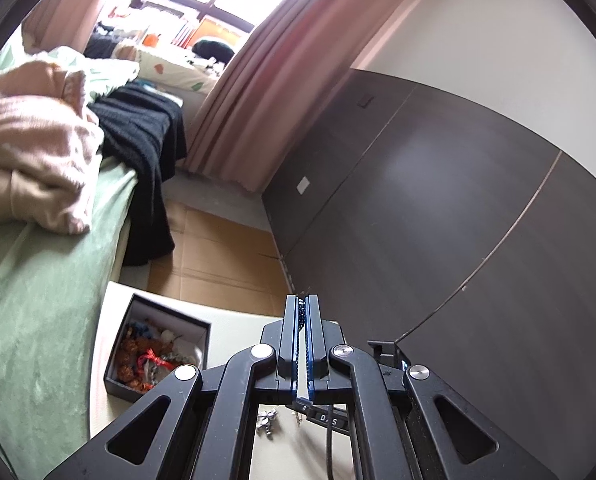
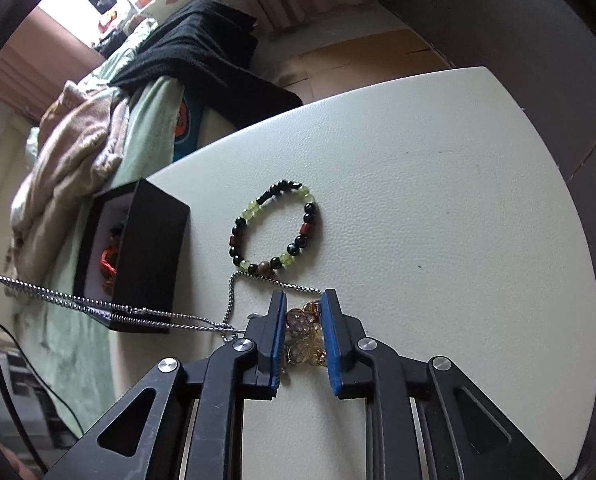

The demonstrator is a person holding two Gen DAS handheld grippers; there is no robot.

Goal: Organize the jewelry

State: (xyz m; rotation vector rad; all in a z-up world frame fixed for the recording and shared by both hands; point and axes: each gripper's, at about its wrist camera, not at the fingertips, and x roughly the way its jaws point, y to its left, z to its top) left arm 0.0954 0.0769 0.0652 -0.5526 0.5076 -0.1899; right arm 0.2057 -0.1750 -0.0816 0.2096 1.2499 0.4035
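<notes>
Right gripper (image 2: 304, 320) points steeply down at the desk (image 2: 438, 184), its blue pads closed in on a gold-coloured trinket (image 2: 304, 334) that fills the gap between them; the pads look to be touching it on both sides, so I judge it grasped, though only lightly. Left gripper (image 1: 303, 320) is clenched tight, with what looks like a string of dark beads (image 1: 301, 314) pinched between its pads near the tips.

A silver chain (image 2: 146, 312) runs from the left edge of the right wrist view across the front of the black box (image 2: 146, 256) and loops on the desk just beside the trinket. A beaded bracelet (image 2: 276, 228) lies flat just beyond that loop, nearer the far edge. The box sits at the desk's left edge beside the bed (image 2: 78, 184), already holding red and orange pieces.

Risks from here, as I judge them: the chain loop lies so close to the trinket that lifting could snag and drag it, perhaps into the bracelet. The trinket is lumpy, so flat pads may let it twist out. Whether chain and trinket are joined I cannot tell.
</notes>
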